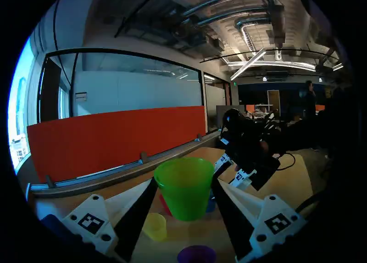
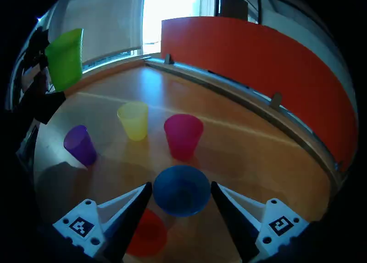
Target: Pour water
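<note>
In the left gripper view my left gripper [image 1: 183, 196] is shut on a green cup [image 1: 184, 186], held upright above the wooden table [image 1: 293, 180]. Beyond it, the right gripper [image 1: 233, 170] and the hand holding it point down and left. In the right gripper view my right gripper [image 2: 180, 189] is shut on a blue cup [image 2: 181, 190], whose open mouth faces the camera. The green cup [image 2: 64, 57] hangs at the upper left, above the table.
A magenta cup [image 2: 183, 134], a yellow cup [image 2: 133, 120] and a purple cup [image 2: 80, 145] stand on the table [image 2: 257, 148]; a red cup [image 2: 147, 233] sits under my right gripper. An orange partition [image 2: 275, 57] runs along the table's far edge.
</note>
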